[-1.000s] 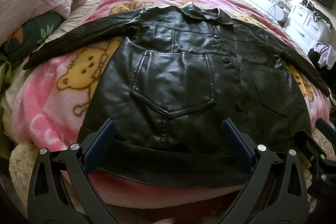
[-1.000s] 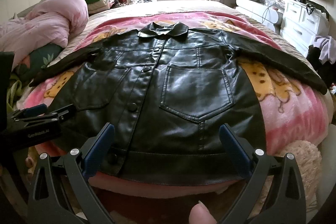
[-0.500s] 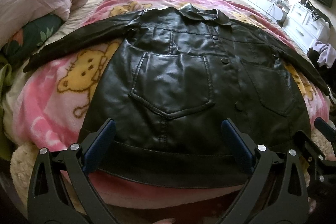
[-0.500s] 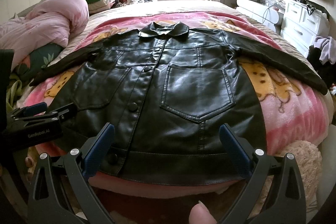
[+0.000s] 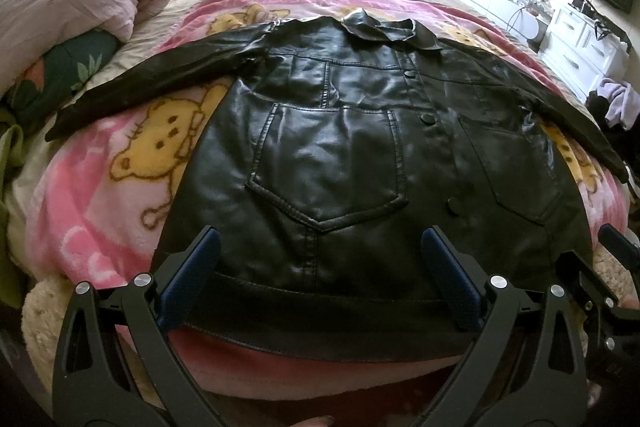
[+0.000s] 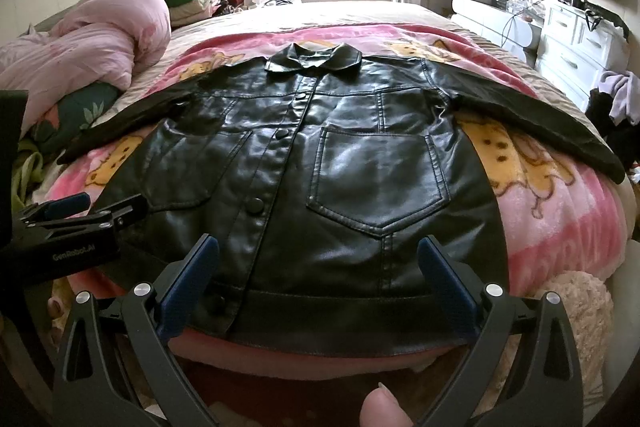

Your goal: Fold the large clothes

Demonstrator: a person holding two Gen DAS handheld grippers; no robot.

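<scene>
so far nothing is folded: the black leather jacket (image 6: 320,167) lies buttoned and face up on the pink bear blanket (image 6: 560,219), collar away, both sleeves spread out to the sides. the left gripper (image 5: 320,267) and right gripper (image 6: 318,267) hang over the hem band, jaws wide apart and empty. this looks like the approach before a first grasp; the next move likely calls for each to reach a sleeve or side edge and bring it across the front.

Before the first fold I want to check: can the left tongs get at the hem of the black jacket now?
Probably yes. The left tongs are open just before the jacket hem, and nothing lies between.
</scene>
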